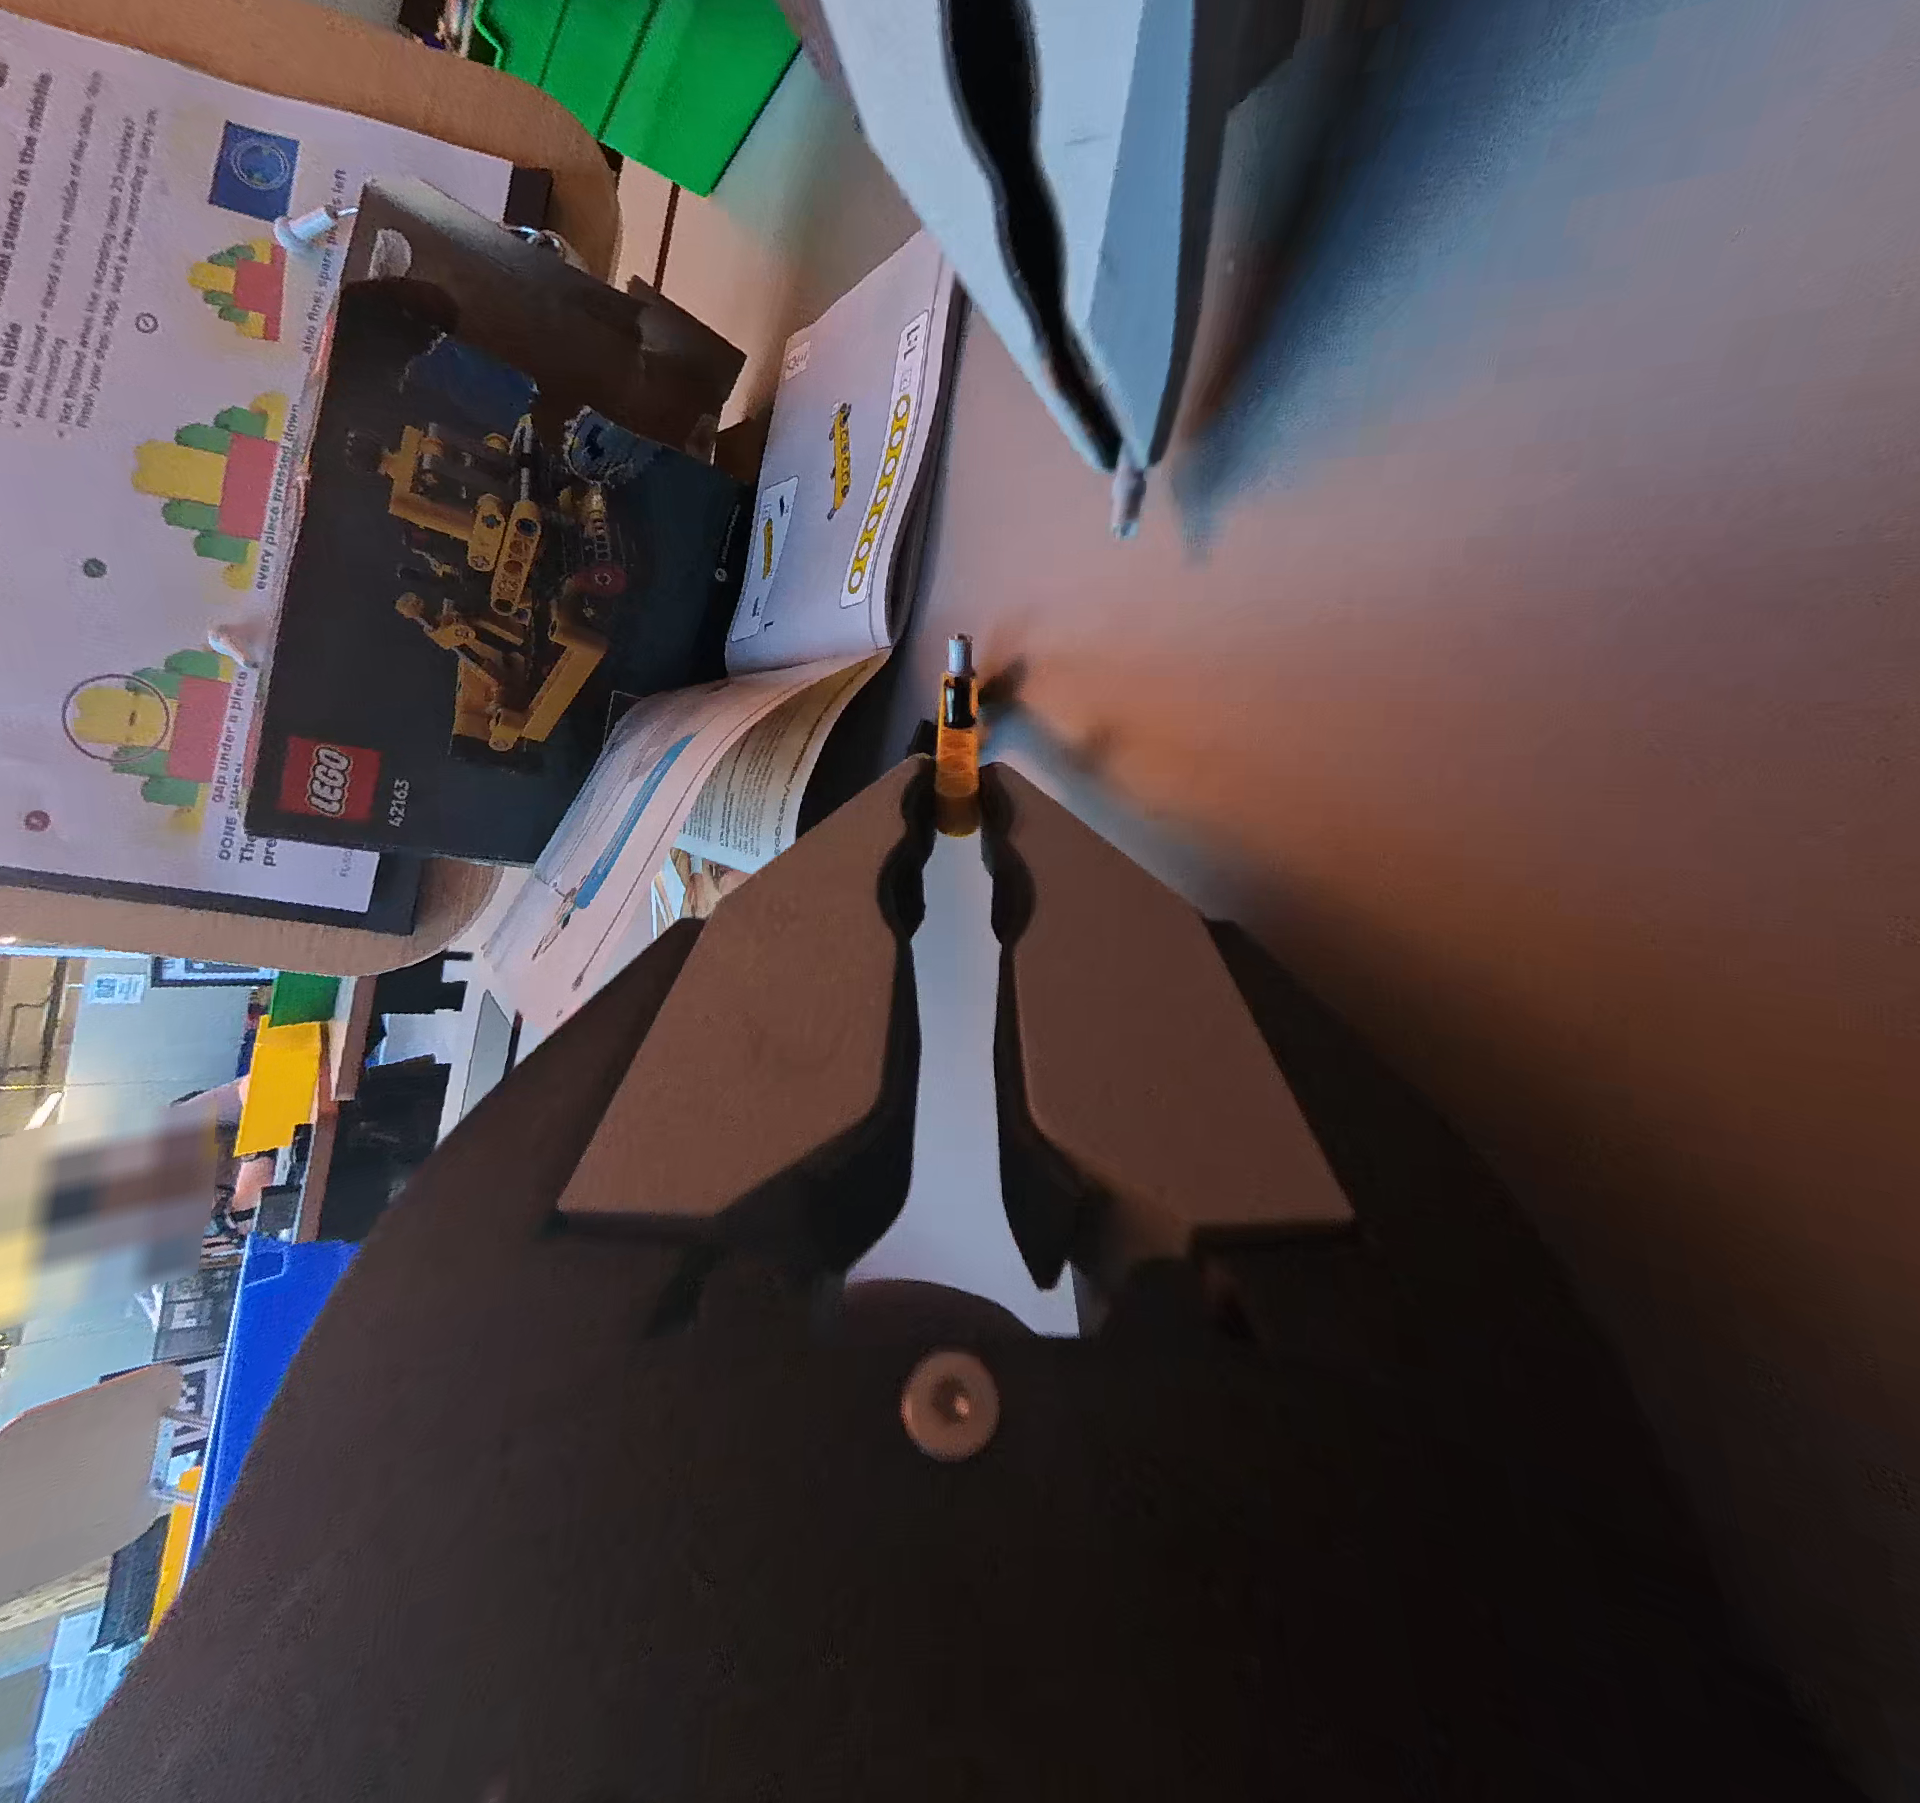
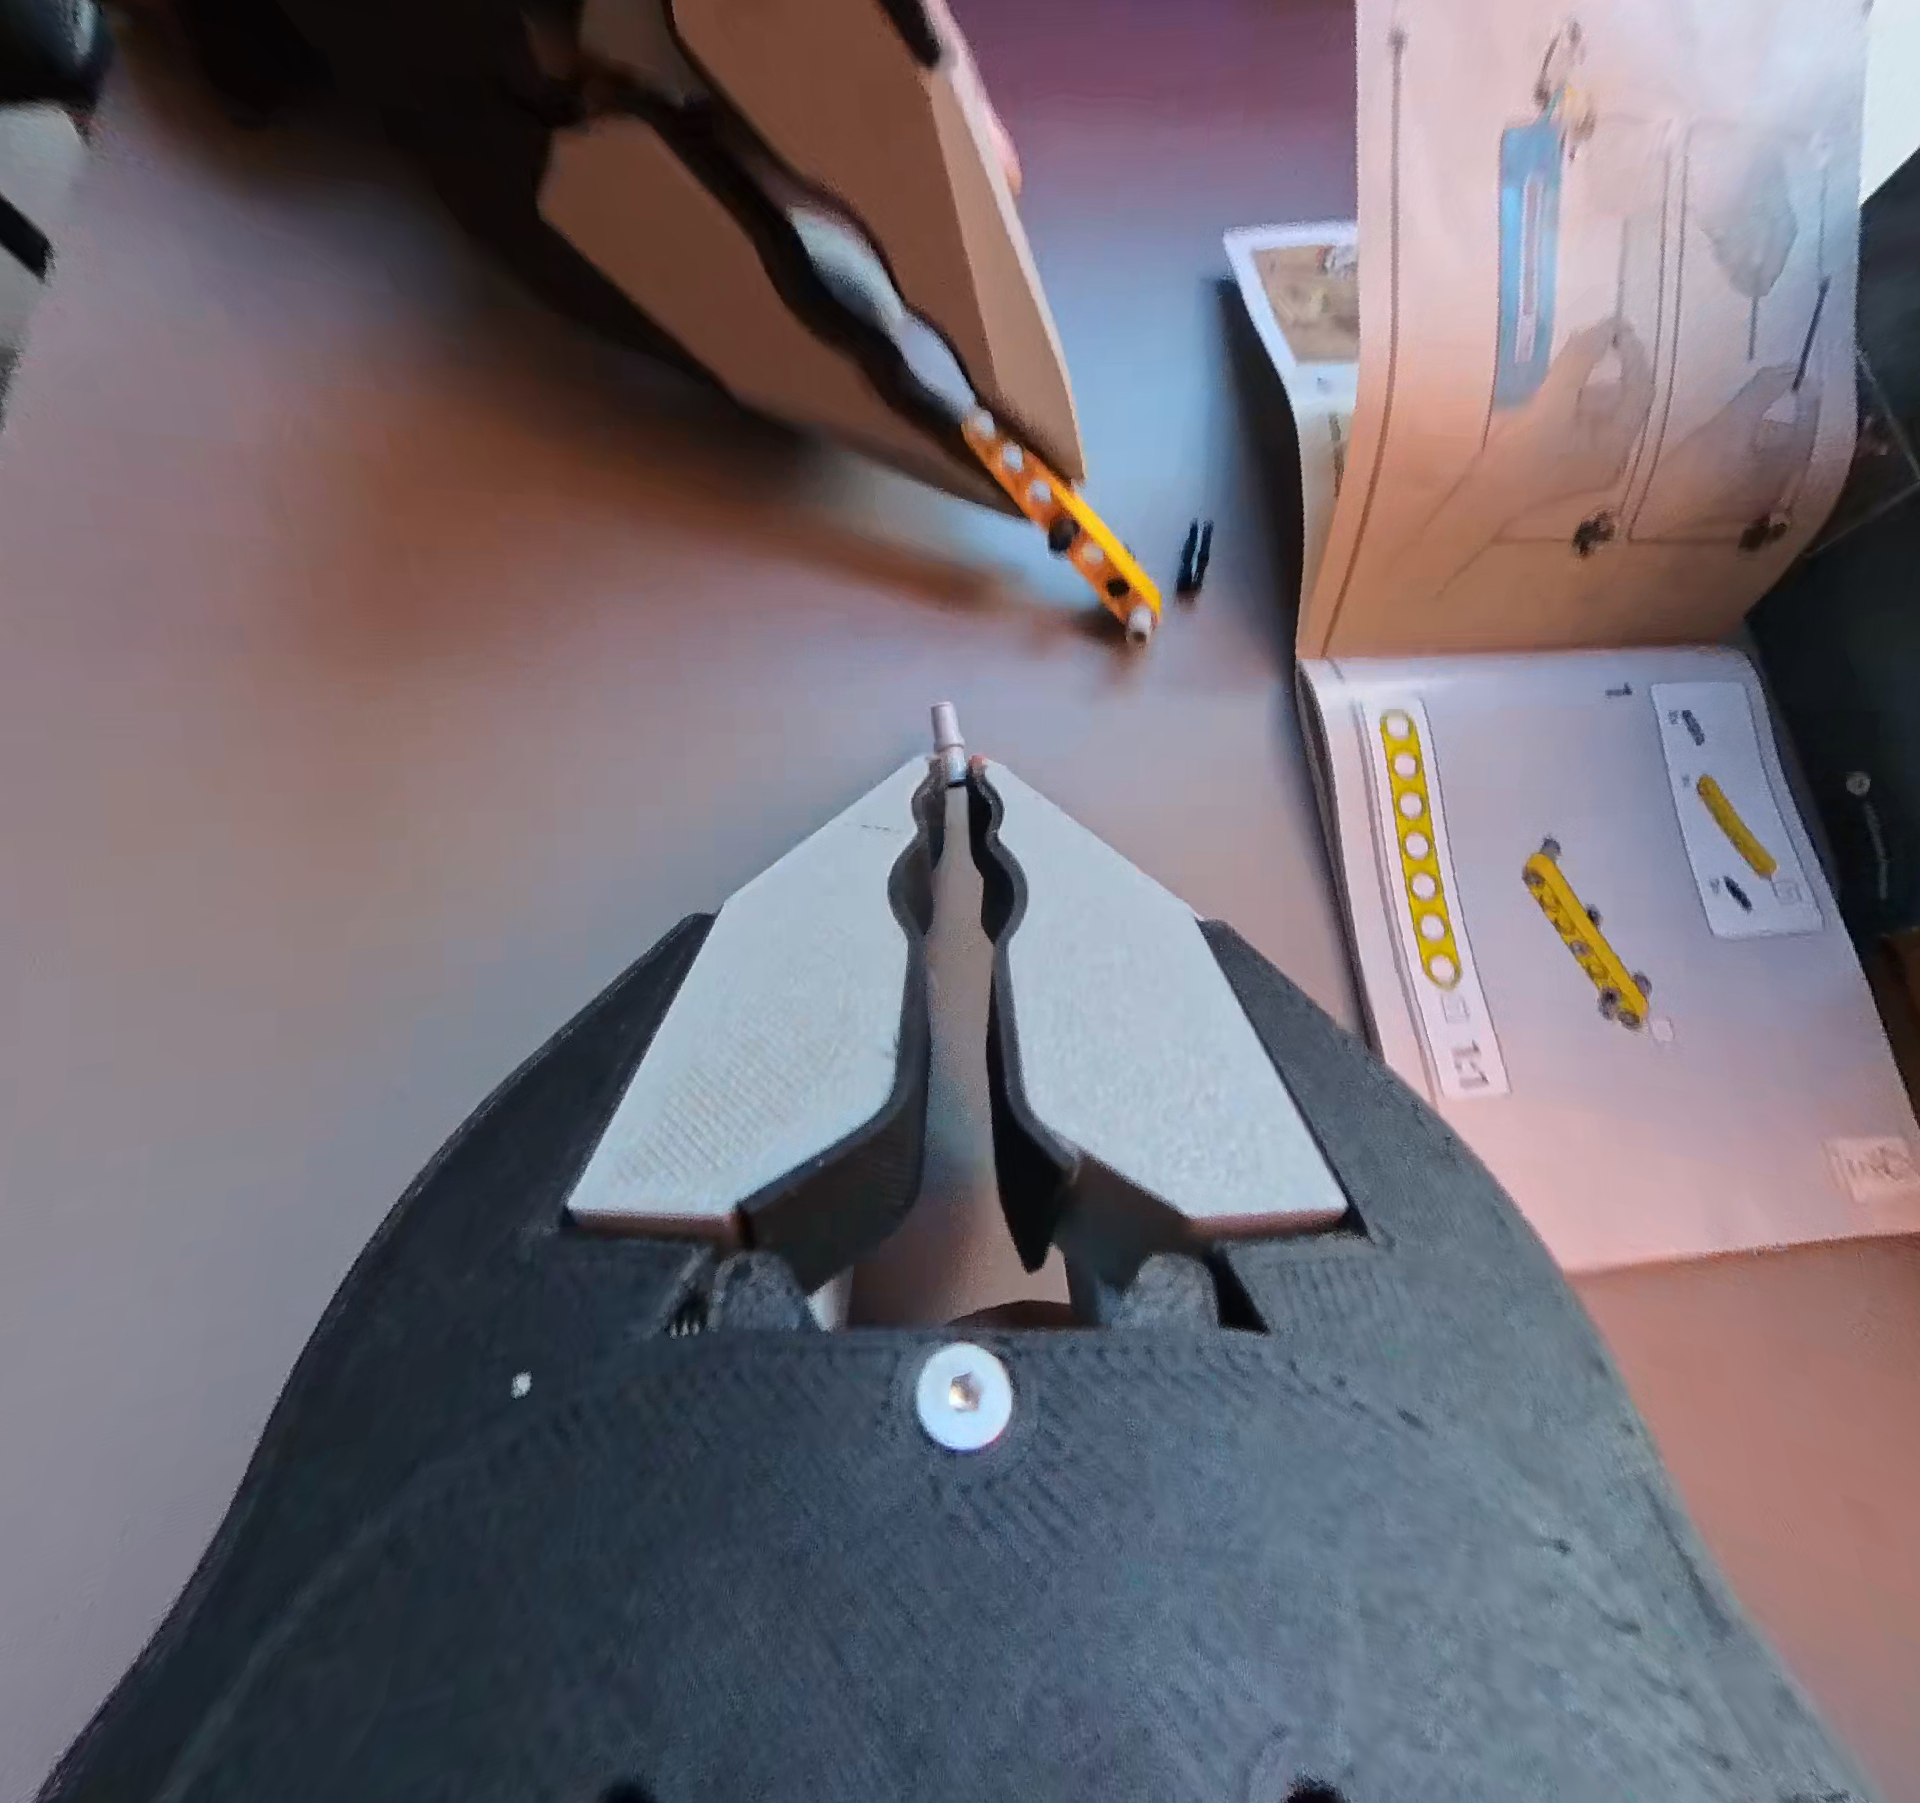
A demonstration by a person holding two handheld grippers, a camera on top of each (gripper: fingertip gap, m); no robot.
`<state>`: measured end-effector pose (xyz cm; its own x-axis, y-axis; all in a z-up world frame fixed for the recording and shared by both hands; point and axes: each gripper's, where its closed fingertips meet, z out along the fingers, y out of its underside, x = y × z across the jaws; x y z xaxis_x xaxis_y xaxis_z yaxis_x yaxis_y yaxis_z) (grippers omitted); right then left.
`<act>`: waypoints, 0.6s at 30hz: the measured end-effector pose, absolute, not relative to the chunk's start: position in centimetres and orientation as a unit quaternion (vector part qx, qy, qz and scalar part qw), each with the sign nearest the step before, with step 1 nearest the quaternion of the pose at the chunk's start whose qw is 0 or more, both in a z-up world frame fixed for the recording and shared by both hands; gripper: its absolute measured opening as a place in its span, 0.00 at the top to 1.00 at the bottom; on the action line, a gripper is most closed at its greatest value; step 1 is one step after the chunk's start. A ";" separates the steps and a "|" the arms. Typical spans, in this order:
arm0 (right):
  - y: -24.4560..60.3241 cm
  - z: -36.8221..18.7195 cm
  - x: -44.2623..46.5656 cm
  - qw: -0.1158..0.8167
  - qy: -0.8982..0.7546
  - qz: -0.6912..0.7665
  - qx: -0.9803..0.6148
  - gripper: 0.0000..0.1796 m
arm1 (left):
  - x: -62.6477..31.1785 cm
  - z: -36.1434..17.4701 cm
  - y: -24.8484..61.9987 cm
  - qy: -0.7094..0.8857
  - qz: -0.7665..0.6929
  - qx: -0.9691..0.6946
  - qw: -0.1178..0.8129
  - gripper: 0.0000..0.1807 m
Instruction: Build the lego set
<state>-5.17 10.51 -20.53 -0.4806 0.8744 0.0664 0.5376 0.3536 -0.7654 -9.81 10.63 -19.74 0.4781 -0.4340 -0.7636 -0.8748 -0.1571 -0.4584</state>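
Lego beam point(image 2: 1060, 522), the yellow one with the row of holes, is sitting clamped in my left gripper point(image 1: 957, 777), jaws pressed tight on its near end while the far end is sticking out toward the counter point(image 2: 364, 610). From the left wrist view I am seeing it edge-on, an orange-yellow strip with a light grey pin point(image 1: 958, 657) poking out at its far tip. From the right wrist view, black pins are showing in two of its holes and the grey one is at the low end, almost touching the counter.

My right gripper point(image 2: 951, 766) is pinching a second small grey pin point(image 2: 944, 727) right at its fingertips, the pin standing out beyond them and pointing toward the beam, with a clear gap between the two. One loose black pin point(image 2: 1195, 553) is lying on the counter just right of the beam's tip.

To the right, the instruction booklet point(image 2: 1621, 1109) is lying open, its near page showing a yellow beam drawing, its far page point(image 2: 1579, 299) curling upward. In the left wrist view, the dark set box point(image 1: 488, 569) is leaning upright behind the booklet, against a printed sheet point(image 1: 135, 423) with coloured brick pictures. A green bin point(image 1: 644, 18) is sitting farther back.
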 end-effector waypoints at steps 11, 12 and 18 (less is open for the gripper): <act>8.7 -18.6 -8.1 0.198 -0.671 0.446 -0.558 0.99 | -9.0 -19.8 10.7 0.473 0.263 -0.704 0.459 0.97; 8.7 -18.6 -8.1 0.192 -0.667 0.450 -0.562 1.00 | -9.0 -19.8 10.8 0.471 0.260 -0.706 0.460 0.97; 8.4 -18.9 -8.2 0.180 -0.667 0.442 -0.572 1.00 | -9.0 -19.8 10.9 0.474 0.277 -0.702 0.454 0.97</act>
<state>-8.22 8.39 -18.93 -0.2803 0.9223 -0.2662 0.6043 -0.0459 -0.7955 -9.01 10.87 -19.78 0.3970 -0.4136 -0.8193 -0.9169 -0.1388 -0.3743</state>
